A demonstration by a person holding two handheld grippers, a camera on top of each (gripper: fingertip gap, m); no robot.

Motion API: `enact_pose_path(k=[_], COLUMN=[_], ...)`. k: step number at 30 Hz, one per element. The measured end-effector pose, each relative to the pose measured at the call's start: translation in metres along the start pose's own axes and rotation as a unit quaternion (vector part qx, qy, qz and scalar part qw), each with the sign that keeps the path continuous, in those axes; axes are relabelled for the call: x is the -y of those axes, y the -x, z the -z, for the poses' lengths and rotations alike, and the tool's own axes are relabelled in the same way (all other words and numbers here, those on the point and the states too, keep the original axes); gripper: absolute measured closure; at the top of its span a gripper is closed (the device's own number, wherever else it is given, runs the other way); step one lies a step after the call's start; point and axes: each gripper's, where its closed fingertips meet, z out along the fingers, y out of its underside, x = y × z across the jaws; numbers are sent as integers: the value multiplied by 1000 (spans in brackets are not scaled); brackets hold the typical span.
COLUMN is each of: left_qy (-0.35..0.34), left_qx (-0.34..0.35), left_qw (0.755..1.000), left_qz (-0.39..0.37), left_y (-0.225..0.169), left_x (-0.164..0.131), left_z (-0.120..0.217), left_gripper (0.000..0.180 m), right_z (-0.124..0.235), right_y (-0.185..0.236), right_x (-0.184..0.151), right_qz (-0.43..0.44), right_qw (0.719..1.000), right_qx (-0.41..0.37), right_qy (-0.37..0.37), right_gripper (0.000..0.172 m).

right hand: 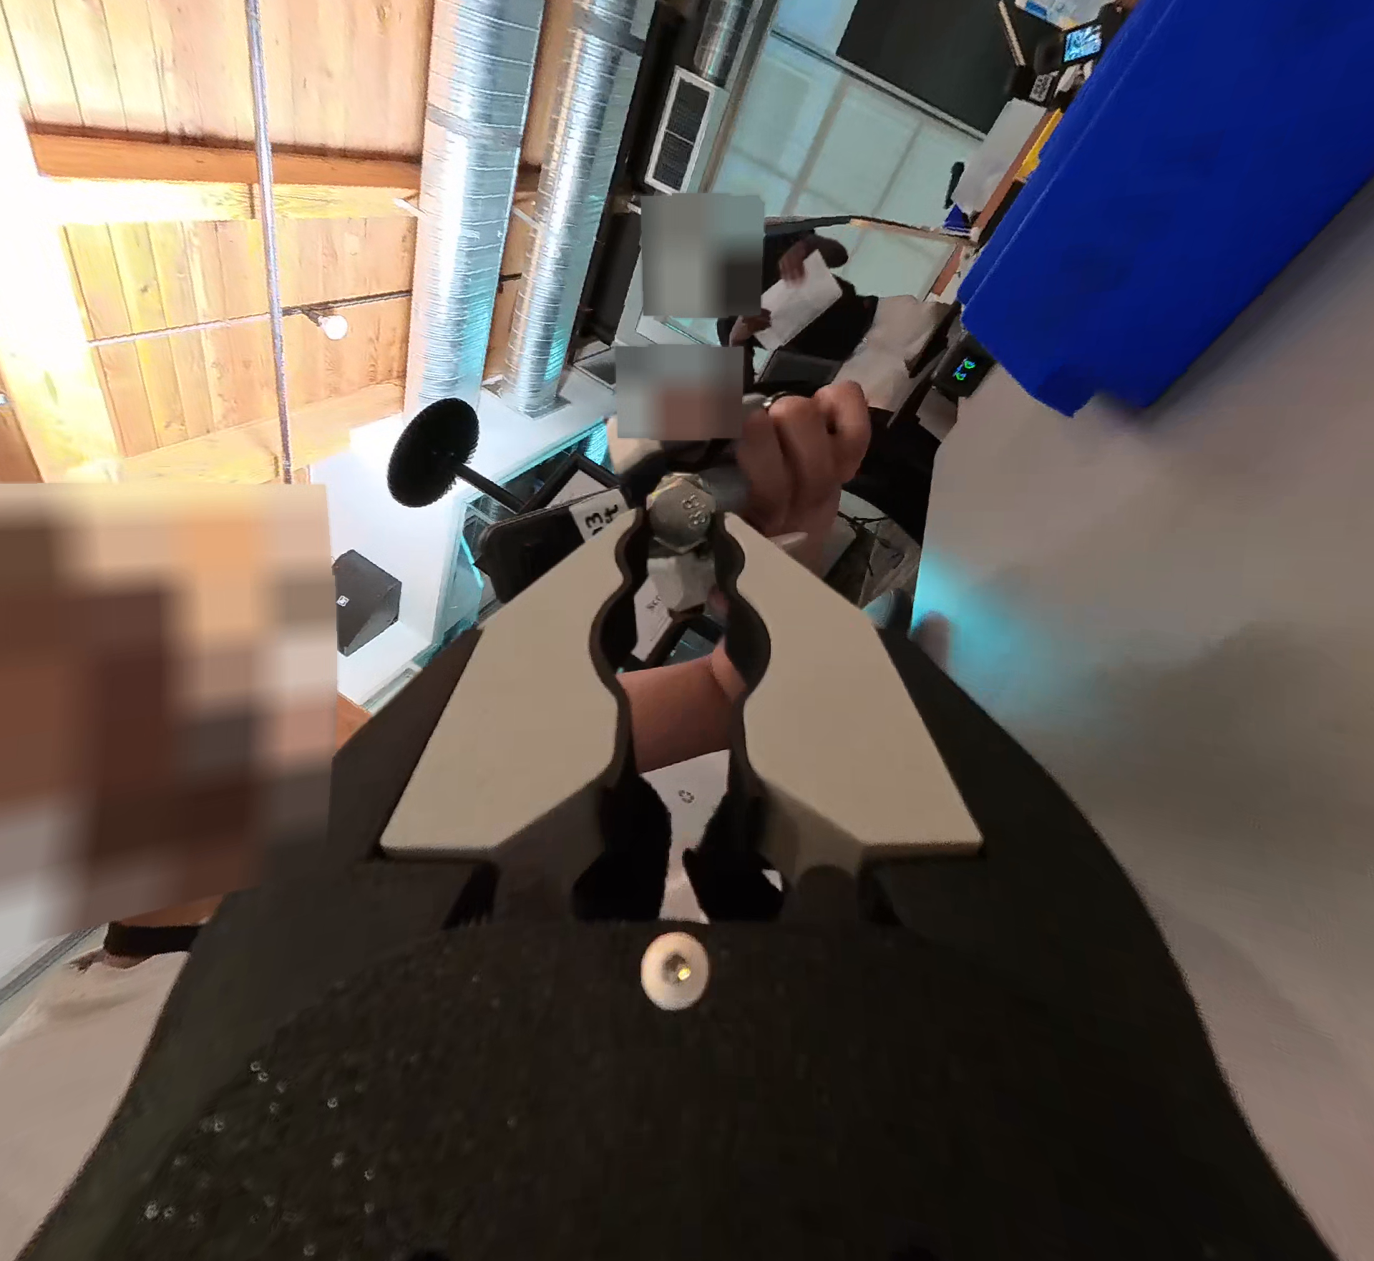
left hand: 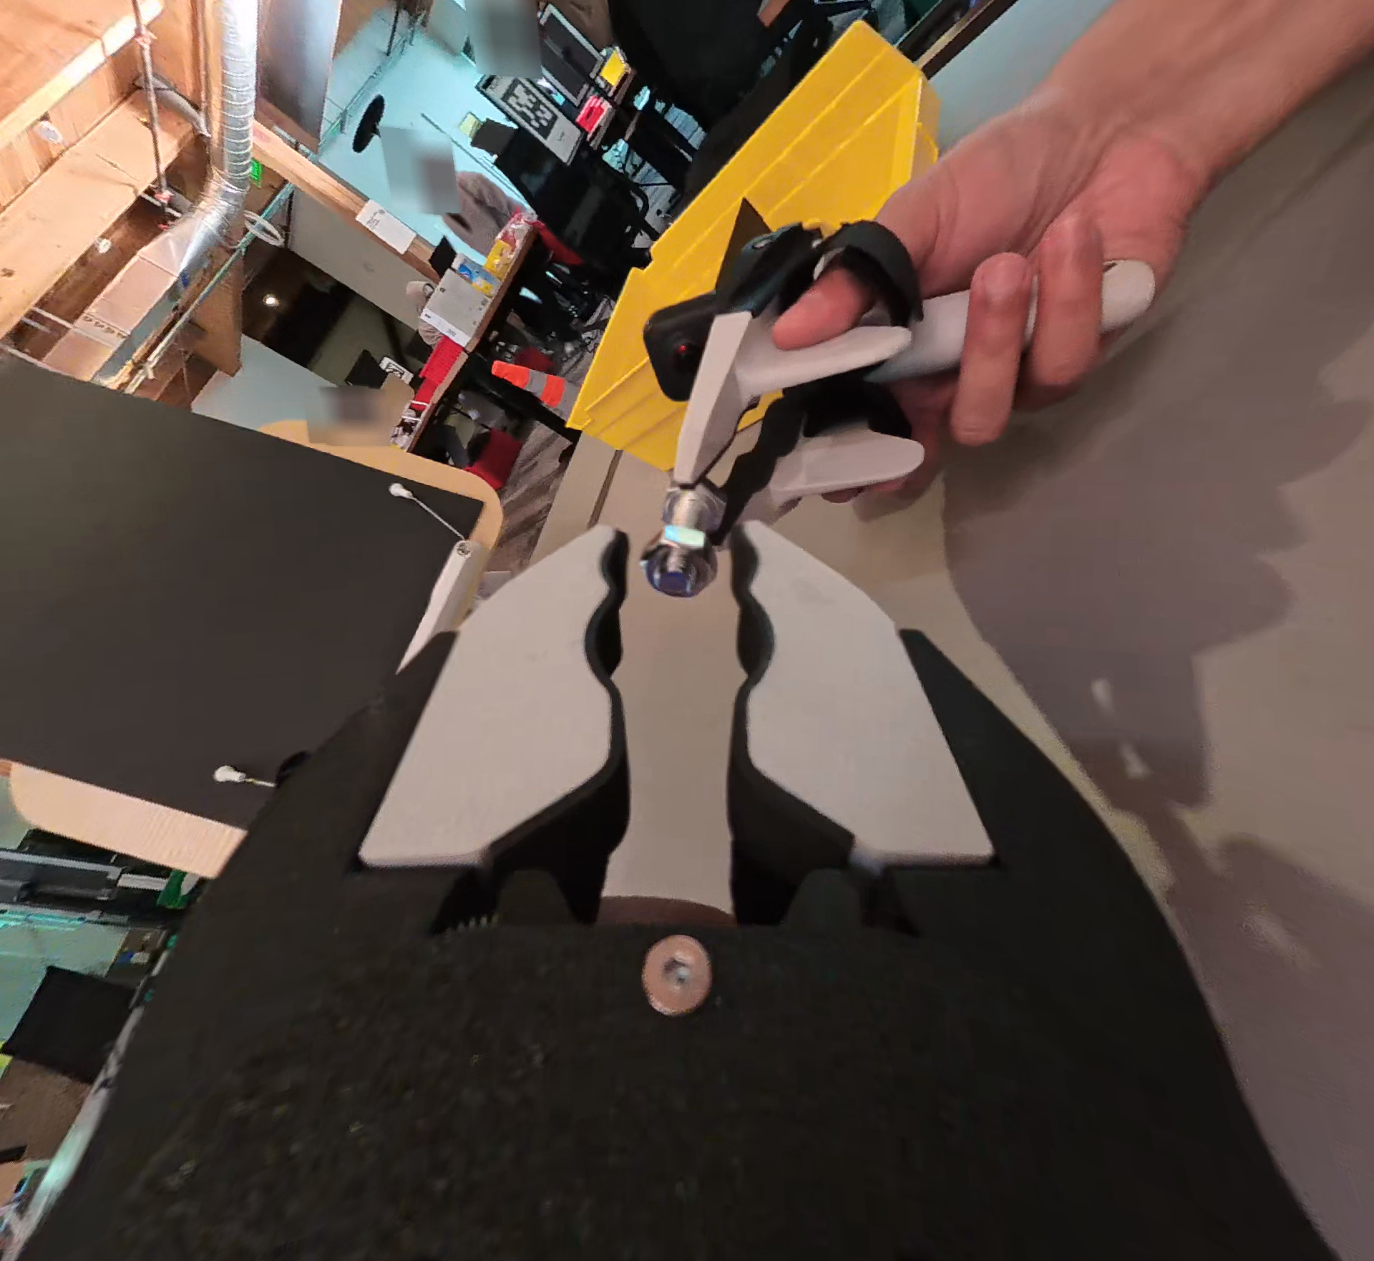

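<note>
A steel bolt [left hand: 690, 508] with a nut [left hand: 680, 560] threaded near its end hangs in the air above the grey table [left hand: 1115, 630]. In the left wrist view my right gripper [left hand: 695, 479], held by a hand [left hand: 1041, 244], is shut on the bolt's head. My left gripper [left hand: 680, 540] is open. Its fingertips [left hand: 606, 545] stand on either side of the nut with a gap on each side. In the right wrist view my right gripper [right hand: 680, 523] pinches the hex bolt head [right hand: 680, 508] at its fingertips. A hand [right hand: 807, 459] shows just beyond it.
A yellow bin [left hand: 781, 221] stands on the table behind the grippers. A black board with a tan edge [left hand: 186, 593] lies at the left. A blue bin [right hand: 1189, 147] is at the upper right in the right wrist view. People and desks fill the background. The tips of both grippers are at nearly the same place.
</note>
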Motion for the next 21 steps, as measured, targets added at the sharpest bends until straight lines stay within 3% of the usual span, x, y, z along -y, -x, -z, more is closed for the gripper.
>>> enact_pose_path(k=[4,8,11,14,17,18,19,21], left_qy=[17,12,-18,-52,-76,-80,-83,-83], left_qx=[-28,-77,-128,-176,-208,-214,-218,-219], left_qw=[998,966,892,774,663,645,641,675], left_qz=[57,248,433,606,715,729,731,700], left_y=[1,4,7,10,11,11,10,10], left_x=[-3,0,4,6,5,4,4,5], left_z=[1,-1,-3,-2,0,0,0,0], left_gripper=[162,162,162,162,163,163,163,161], right_z=[-1,0,1,0,-1,-1,-1,0], right_y=[0,4,8,8,8,7,7,8], right_x=[-1,1,3,4,4,4,5,6], right_qz=[26,127,226,291,276,263,251,233], right_qw=[1000,991,971,951,955,960,963,969], right_qx=[-13,-44,-76,-107,-105,-99,-94,-83], right_qy=[8,14,17,19,9,6,4,-3], right_gripper=[156,155,155,155,155,155,155,155])
